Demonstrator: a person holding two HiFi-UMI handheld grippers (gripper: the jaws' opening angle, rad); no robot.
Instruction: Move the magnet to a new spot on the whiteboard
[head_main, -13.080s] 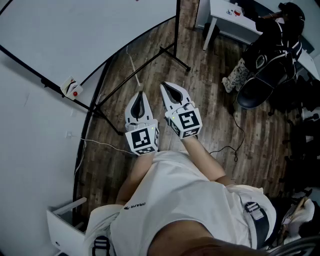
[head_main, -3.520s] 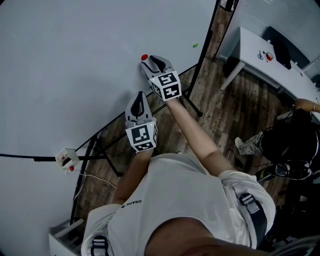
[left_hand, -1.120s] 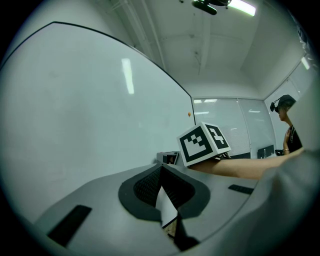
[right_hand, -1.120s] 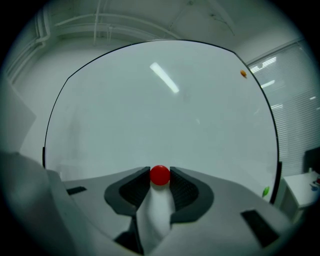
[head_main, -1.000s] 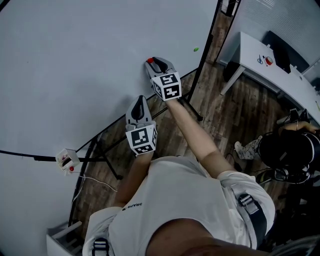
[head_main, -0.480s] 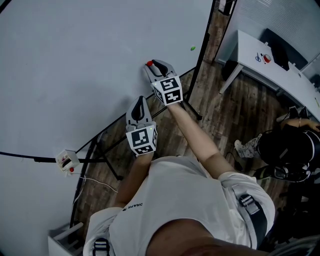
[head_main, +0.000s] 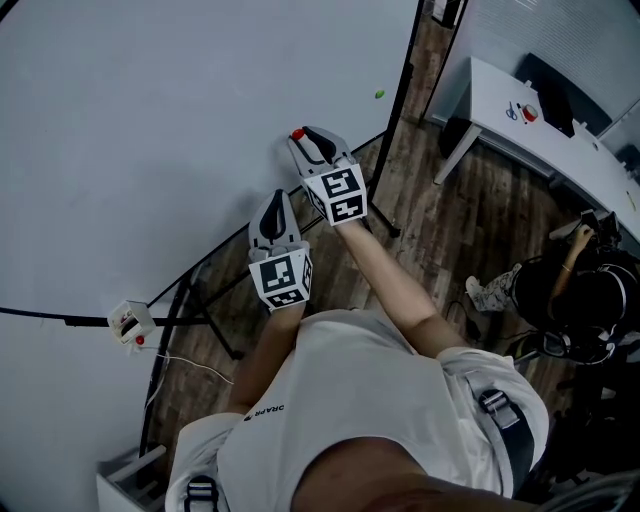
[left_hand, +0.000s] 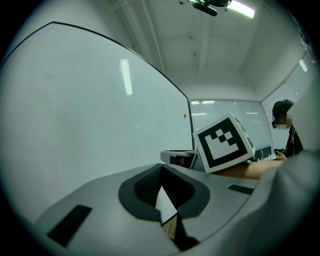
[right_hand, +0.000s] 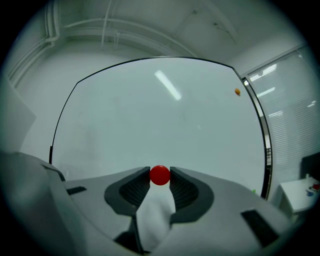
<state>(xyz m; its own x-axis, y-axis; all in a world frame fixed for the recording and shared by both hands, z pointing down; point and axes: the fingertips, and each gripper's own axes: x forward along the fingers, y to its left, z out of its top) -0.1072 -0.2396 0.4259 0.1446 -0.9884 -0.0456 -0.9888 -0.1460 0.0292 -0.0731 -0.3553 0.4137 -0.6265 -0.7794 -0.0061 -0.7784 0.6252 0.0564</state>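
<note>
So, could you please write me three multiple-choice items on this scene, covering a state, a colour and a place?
1. How do the left gripper's jaws stand? A shut, nothing between; B wide apart; C half apart.
2. What colour is the small round magnet? A blue; B red; C yellow.
3. Where is that magnet? A between the left gripper's jaws; B out of every view; C between the right gripper's jaws.
Answers: 1 A, their tips meet; 2 B, it shows red; 3 C, those jaws press its sides.
</note>
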